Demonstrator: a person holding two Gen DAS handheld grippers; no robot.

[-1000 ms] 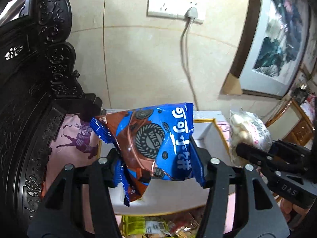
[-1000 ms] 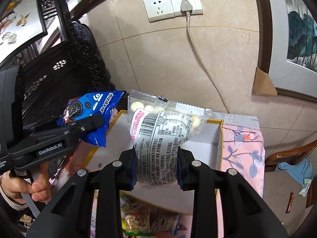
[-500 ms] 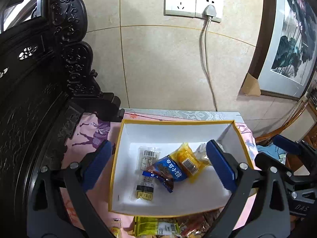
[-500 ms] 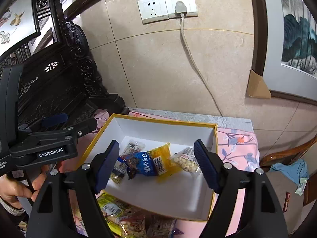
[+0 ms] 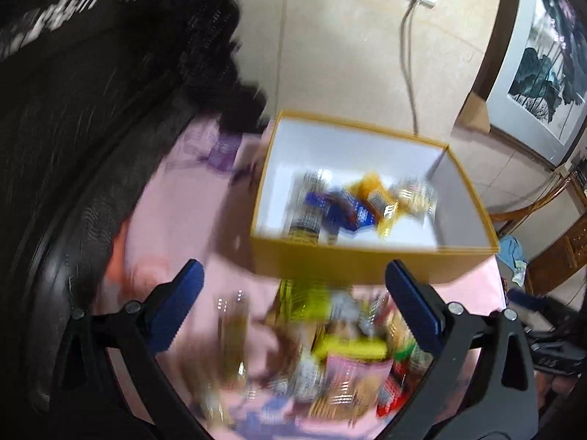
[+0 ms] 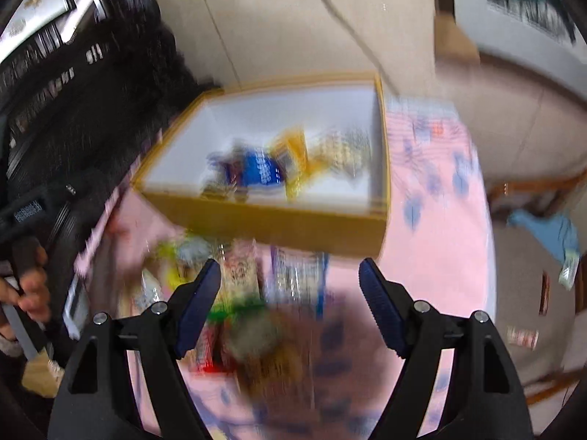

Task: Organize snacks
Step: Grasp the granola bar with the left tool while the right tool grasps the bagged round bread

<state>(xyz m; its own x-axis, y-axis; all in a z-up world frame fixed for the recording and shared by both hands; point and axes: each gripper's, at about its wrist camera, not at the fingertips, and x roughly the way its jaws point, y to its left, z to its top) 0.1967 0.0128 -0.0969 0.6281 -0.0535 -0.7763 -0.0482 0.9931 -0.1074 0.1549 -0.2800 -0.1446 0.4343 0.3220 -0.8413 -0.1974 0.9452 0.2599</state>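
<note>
Pink cloth [image 6: 433,242] — blurred packets heaped before white-lined box [image 5: 370,267].

Box [image 5: 370,260]: matt yellow cardboard, white inside. Snack packets [image 5: 352,205]: glossy film. Tablecloth [image 6: 436,242]: pink printed cloth. Wall [image 5: 341,51]: smooth tile.

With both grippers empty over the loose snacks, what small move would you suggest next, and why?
Probably lower the right gripper onto one packet in the pile of snacks and close on it. Both it and the left gripper are open and hold nothing, the box already holds a few packets, and more lie on the pink cloth in front of it. Blur hides which packet is easiest.
</note>
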